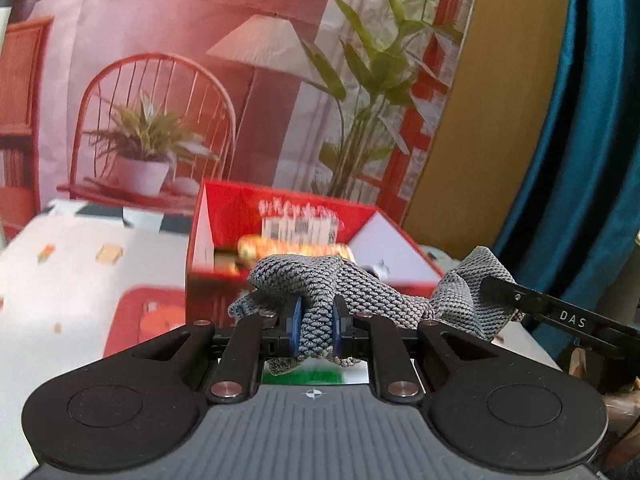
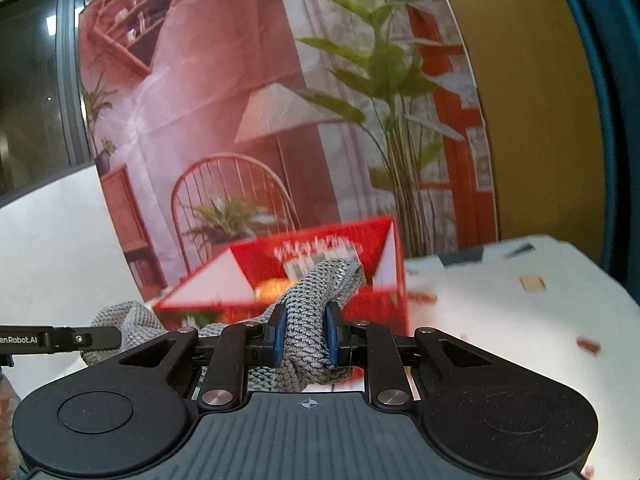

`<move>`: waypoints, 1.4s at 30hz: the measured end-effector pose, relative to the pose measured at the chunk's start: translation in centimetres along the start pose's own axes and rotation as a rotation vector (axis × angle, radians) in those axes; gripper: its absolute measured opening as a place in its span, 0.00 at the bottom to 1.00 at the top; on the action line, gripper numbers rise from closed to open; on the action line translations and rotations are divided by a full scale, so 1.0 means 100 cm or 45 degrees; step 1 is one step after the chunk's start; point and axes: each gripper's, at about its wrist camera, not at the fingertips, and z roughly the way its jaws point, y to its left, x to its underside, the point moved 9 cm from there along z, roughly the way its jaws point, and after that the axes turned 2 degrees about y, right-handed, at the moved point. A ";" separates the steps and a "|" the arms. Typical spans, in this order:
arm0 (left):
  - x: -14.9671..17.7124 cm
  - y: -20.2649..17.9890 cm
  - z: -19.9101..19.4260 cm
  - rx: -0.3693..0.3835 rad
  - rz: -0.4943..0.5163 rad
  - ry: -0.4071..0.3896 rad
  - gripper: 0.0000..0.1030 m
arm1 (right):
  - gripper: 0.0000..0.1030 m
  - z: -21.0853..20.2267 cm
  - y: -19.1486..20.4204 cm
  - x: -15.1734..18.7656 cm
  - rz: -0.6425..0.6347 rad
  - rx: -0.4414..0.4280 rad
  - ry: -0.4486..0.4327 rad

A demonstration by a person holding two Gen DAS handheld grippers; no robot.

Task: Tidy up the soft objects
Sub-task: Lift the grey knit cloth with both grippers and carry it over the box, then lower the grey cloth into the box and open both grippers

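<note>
The grey knitted cloth (image 1: pixel 352 296) hangs in the air between the two claws, just in front of the open red box (image 1: pixel 280 216) that stands on the bench (image 1: pixel 80 264). The left claw (image 1: pixel 315 330) is nearly closed, its blue pads pinching a bunched fold of the cloth; the right claw (image 2: pixel 306 334) is likewise almost closed on another gathered fold. The span between them sags and twists rather than lying flat.

The main risk, as I judge it, lies in these grips. Each claw holds only a thick roll of loose knit, so the fabric could creep out from between the pads if the two claws pull apart or one tugs harder than the other. A slack, twisted middle also makes a tidy fold unlikely; the cloth may collapse into a heap when set down.

The box is close behind the hanging cloth. A drooping end could catch on its raised flaps or drag over the contents, which are too blurred to name, and tip or shift the box on the patterned covering. The knit's open weave could also snag on a claw's linkage.
</note>
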 end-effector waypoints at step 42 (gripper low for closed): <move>-0.055 0.006 0.141 -0.187 0.275 0.215 0.63 | 0.41 0.159 -0.013 -0.022 -0.118 0.050 0.216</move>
